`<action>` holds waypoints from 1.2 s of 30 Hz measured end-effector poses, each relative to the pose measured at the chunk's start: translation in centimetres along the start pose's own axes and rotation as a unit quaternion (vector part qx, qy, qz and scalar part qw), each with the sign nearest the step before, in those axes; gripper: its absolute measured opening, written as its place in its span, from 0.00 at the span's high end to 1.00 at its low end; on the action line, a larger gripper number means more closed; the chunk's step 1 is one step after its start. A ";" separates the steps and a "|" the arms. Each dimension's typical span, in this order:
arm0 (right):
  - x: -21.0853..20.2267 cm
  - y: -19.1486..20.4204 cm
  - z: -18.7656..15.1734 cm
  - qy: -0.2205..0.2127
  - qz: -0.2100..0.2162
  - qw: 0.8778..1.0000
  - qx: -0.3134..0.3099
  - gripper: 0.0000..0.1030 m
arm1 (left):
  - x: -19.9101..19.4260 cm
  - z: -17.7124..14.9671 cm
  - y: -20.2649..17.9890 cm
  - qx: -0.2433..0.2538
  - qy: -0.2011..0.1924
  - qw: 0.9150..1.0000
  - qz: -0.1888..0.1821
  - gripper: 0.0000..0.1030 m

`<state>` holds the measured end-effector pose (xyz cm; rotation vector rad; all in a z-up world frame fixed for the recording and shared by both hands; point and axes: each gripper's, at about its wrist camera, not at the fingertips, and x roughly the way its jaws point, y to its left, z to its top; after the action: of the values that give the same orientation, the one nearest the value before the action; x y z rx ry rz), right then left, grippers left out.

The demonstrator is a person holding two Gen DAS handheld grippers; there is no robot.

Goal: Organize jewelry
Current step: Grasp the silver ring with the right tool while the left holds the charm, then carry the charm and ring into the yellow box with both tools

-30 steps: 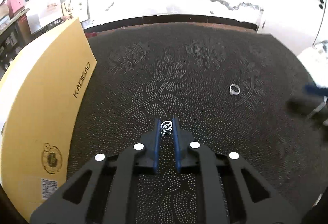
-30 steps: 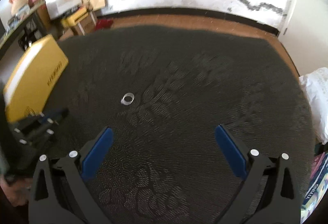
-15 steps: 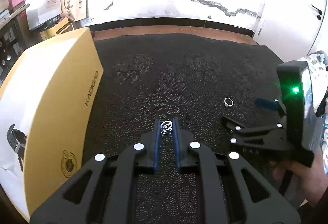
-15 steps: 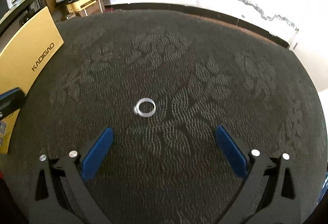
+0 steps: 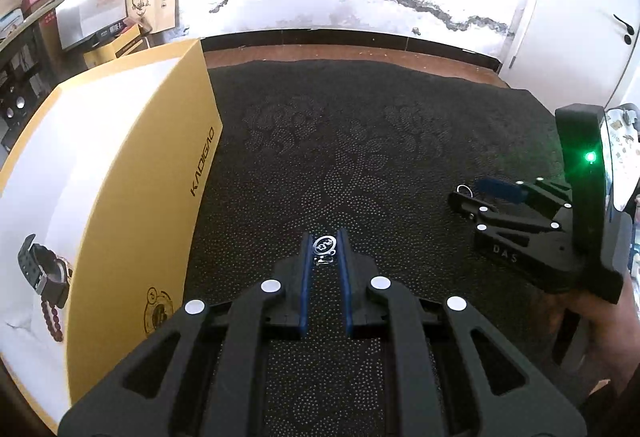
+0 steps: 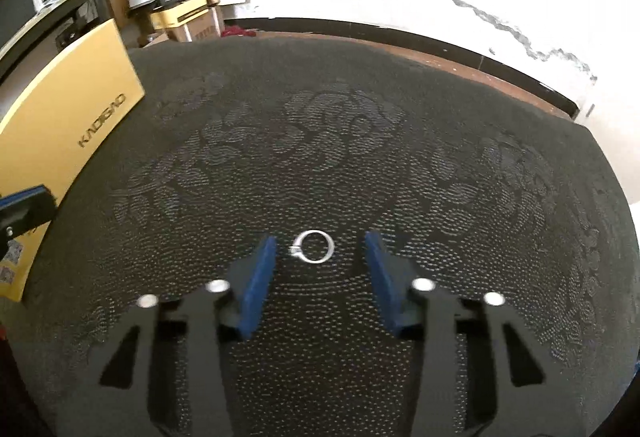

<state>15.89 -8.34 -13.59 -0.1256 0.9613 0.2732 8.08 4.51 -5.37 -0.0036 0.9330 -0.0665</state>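
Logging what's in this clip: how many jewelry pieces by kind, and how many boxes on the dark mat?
Rings: 1, the silver ring lying on the mat between the right gripper's closing fingers.
Small round charms: 1, the charm held by the left gripper.
Yellow boxes: 1, the box.
Total: 3

Storeroom: stacked cartons (image 5: 132, 37), shelving (image 5: 24, 77)
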 end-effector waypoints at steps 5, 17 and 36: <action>0.1 0.6 0.2 0.003 0.011 1.000 -0.009 0.79 | 0.1 0.1 -0.2 0.001 0.002 1.000 0.001 0.88; -2.0 0.9 0.2 0.006 0.009 1.000 0.004 0.79 | -0.5 0.2 -0.3 0.006 -0.005 1.000 0.005 0.88; -17.5 6.9 0.6 -0.009 -0.007 1.000 -0.020 0.79 | -8.7 -0.2 0.3 0.019 -0.017 1.000 0.018 0.88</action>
<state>4.97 -4.62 1.27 -0.1655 0.9378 0.2795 2.78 5.34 1.48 0.0470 0.8971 -0.0505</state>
